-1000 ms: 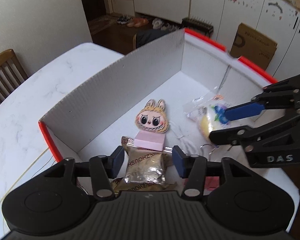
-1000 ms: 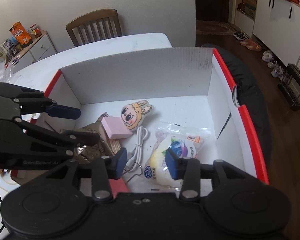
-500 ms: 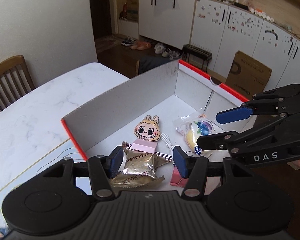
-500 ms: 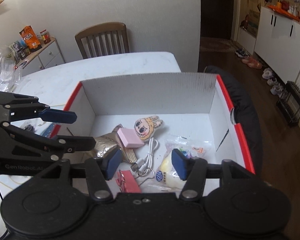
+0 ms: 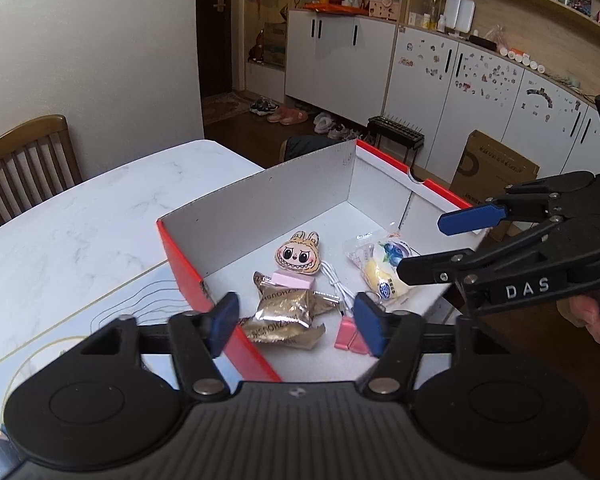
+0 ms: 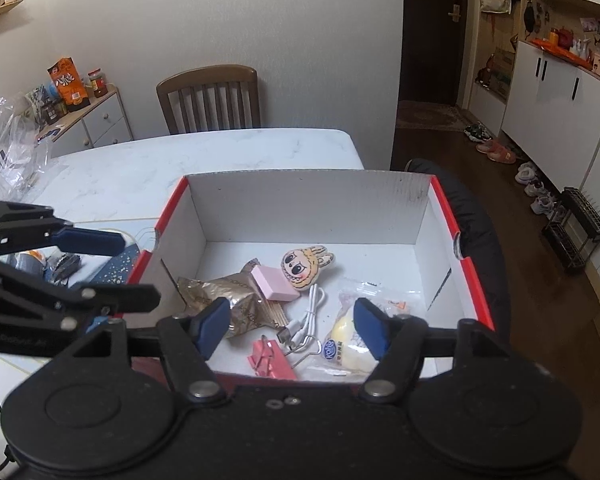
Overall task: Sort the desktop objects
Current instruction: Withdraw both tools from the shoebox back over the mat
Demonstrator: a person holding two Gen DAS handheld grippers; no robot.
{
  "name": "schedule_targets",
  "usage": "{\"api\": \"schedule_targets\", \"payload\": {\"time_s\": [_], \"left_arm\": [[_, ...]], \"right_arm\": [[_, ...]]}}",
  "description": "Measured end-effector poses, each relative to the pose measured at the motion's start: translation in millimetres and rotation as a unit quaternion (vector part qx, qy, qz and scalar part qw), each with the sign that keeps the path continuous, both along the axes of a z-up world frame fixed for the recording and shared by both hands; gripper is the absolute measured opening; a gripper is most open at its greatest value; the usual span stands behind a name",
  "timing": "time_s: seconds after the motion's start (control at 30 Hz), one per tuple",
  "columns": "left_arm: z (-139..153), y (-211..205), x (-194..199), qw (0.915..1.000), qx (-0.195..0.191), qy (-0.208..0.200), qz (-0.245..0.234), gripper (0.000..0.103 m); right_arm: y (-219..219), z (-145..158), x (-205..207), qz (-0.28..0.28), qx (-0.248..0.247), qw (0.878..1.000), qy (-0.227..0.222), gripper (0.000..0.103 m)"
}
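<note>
Red-edged cardboard box with white inner walls sits on the marble worktop, and everything sorted so far lies on its floor, below and ahead of both pairs of tongs. Neither pair holds anything: the left tongs and the right tongs both hang above the box's near rim with their jaws opening and only air between the pads.

Seen from the left tongs, the gold snack packet lies straight ahead and lower down, its long axis running away from the jaws. The wrapped bun lies just under the right tongs, long axis also running away, so the right hand is the nearer one to it. Judging by the clutter at the left edge of the right wrist view, the next thing to sort probably waits on the worktop outside the box, on the left hand's side; what it is cannot be told.

Counted inside the box: one gold snack packet, one wrapped bun, one pink block, one rabbit-eared doll face, one white cable, and one red clip touching the near wall.
</note>
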State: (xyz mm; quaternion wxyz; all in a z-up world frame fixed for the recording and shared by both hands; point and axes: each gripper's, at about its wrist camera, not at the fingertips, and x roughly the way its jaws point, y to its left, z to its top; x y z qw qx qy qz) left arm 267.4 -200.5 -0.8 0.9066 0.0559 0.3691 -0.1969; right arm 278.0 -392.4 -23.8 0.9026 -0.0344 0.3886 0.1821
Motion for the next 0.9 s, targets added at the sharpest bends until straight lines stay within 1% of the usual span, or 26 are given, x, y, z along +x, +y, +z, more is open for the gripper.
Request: {"api": "schedule_targets", "payload": {"time_s": [0.13, 0.23, 0.37, 0.47, 0.5, 0.57, 0.7, 0.77, 0.83, 0.87, 0.9], "left_arm": [[1.9, 10.0, -12.3, 1.0000, -0.004, -0.003, 0.000, 0.065], [4.0, 19.0, -22.5, 1.0000, -0.004, -0.009, 0.001, 0.071], [5.2, 33.9, -33.6, 0.9999, -0.008, -0.012, 0.004, 0.072], [6.0, 46.8, -42.4, 0.9998, -0.008, -0.017, 0.007, 0.080], [6.2, 51.4, -46.0, 0.9997, -0.007, -0.020, 0.008, 0.081], [5.8, 60.5, -51.9, 0.9997, -0.007, -0.021, 0.008, 0.081], [3.4, 81.5, -64.1, 0.9997, -0.007, -0.021, 0.008, 0.086], [2.3, 91.9, -71.8, 0.9997, -0.003, -0.024, 0.008, 0.086], [1.5, 102.0, -79.5, 0.9995, 0.001, -0.029, 0.009, 0.091], [0.8, 107.6, -83.4, 0.9995, 0.001, -0.031, 0.010, 0.097], [0.4, 113.9, -87.2, 0.9994, 0.001, -0.034, 0.011, 0.100]], "right_arm": [[6.2, 2.5, -8.8, -0.001, 0.003, 1.000, -0.006, 0.076], [13.2, 3.6, -15.4, 0.000, 0.006, 1.000, -0.010, 0.079], [23.6, 3.2, -22.9, -0.005, 0.011, 1.000, -0.011, 0.083], [33.7, 3.9, -29.6, -0.007, 0.016, 1.000, -0.013, 0.087], [37.2, 4.4, -31.5, -0.008, 0.018, 1.000, -0.014, 0.088], [45.5, 4.2, -35.9, -0.007, 0.019, 1.000, -0.015, 0.089], [64.5, 4.1, -42.7, -0.004, 0.021, 1.000, -0.014, 0.089], [76.2, 4.0, -46.9, 0.001, 0.021, 1.000, -0.015, 0.089], [88.4, 4.8, -50.4, 0.005, 0.020, 1.000, -0.017, 0.090], [94.3, 4.4, -51.9, 0.007, 0.020, 1.000, -0.017, 0.091], [100.4, 3.8, -53.6, 0.009, 0.020, 1.000, -0.017, 0.094]]}}
